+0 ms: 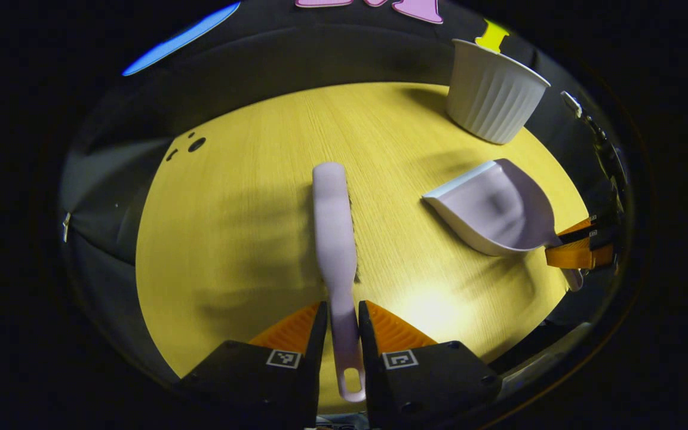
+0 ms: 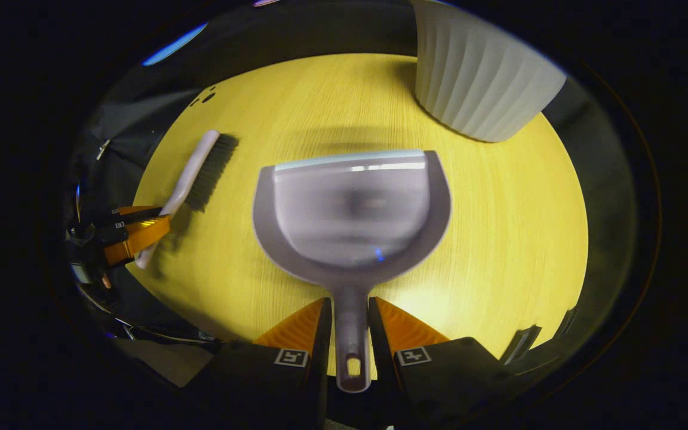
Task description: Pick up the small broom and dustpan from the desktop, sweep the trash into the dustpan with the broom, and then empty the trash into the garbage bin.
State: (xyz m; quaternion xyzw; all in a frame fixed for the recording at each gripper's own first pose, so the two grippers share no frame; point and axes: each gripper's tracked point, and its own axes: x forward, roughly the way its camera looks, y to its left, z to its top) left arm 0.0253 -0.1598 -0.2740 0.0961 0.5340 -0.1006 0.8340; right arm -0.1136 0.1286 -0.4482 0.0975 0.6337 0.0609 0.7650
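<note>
Round yellow wood-grain desktop (image 1: pixel 248 227), dark booth wall behind it. A white ribbed garbage bin (image 1: pixel 493 89) stands at the far edge of the desktop, upright, open top.

Left gripper view: the left gripper (image 1: pixel 342 334) is closed on the handle of the small broom (image 1: pixel 333 221) — both fingers press the handle from either side, with the hanging-hole end of the handle sticking out toward the camera. The broom runs straight away from the gripper over the desktop, back toward the camera, dark bristles just visible along its right edge. To the right sits the dustpan (image 1: pixel 493 209), mouth facing left toward the broom, well apart from it; its handle end goes into the right gripper (image 1: pixel 577 251) at the view's right edge.

Right gripper view: the right gripper is closed on the dustpan's handle, fingers on both sides, handle tip with its slot poking back past them. The dustpan pan is blurred, mouth edge facing away toward the bin, which stands near on the far right. Whether the pan touches the desktop — cannot tell. At left the broom angles across the desktop edge, bristles to its right side, handle held by the left gripper.
</note>
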